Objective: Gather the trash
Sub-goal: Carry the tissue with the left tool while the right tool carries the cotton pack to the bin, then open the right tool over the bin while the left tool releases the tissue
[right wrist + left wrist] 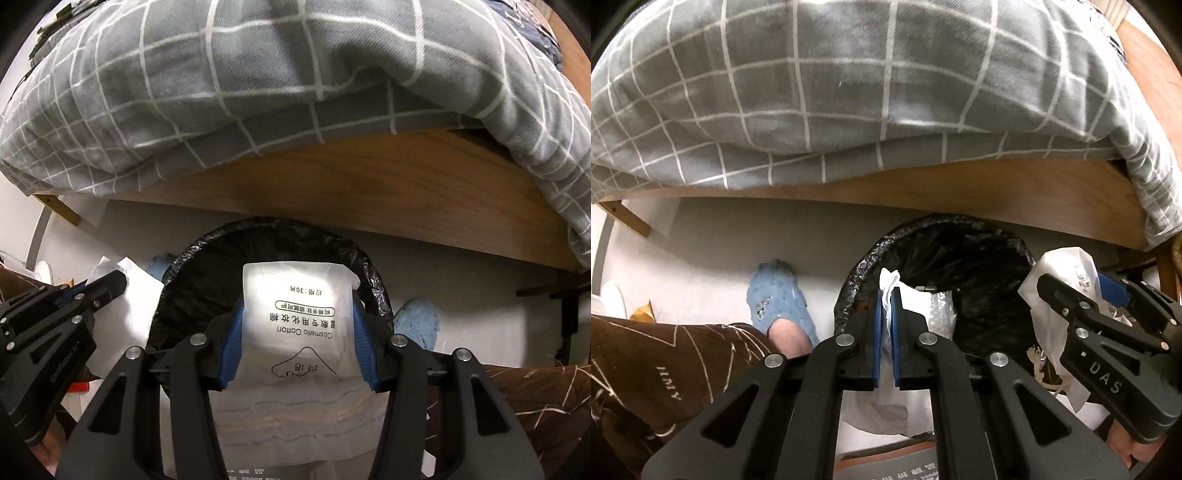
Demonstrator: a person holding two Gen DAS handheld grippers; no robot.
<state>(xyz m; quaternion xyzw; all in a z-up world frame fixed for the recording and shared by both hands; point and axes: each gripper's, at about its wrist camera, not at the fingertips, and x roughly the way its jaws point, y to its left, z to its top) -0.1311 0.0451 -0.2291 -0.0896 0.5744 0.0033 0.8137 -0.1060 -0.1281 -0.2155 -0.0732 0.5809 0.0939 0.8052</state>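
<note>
A bin lined with a black bag (945,254) stands on the floor before the bed. My left gripper (885,295) is shut on a crumpled white tissue (889,282), held over the bin's near rim. In the right wrist view the bin (207,266) lies straight ahead, and my right gripper (297,321) is shut on a white cosmetic cotton packet (295,306) with printed text, held above the bin's opening. The right gripper (1082,295) also shows at the right of the left view with the packet (1067,269); the left gripper (92,291) shows at the left of the right view.
A wooden bed frame (960,192) with a grey checked quilt (849,92) overhangs the far side. A person's feet in blue socks (779,299) (417,321) and brown patterned trouser legs (665,369) flank the bin. Bubble wrap (942,314) lies inside it.
</note>
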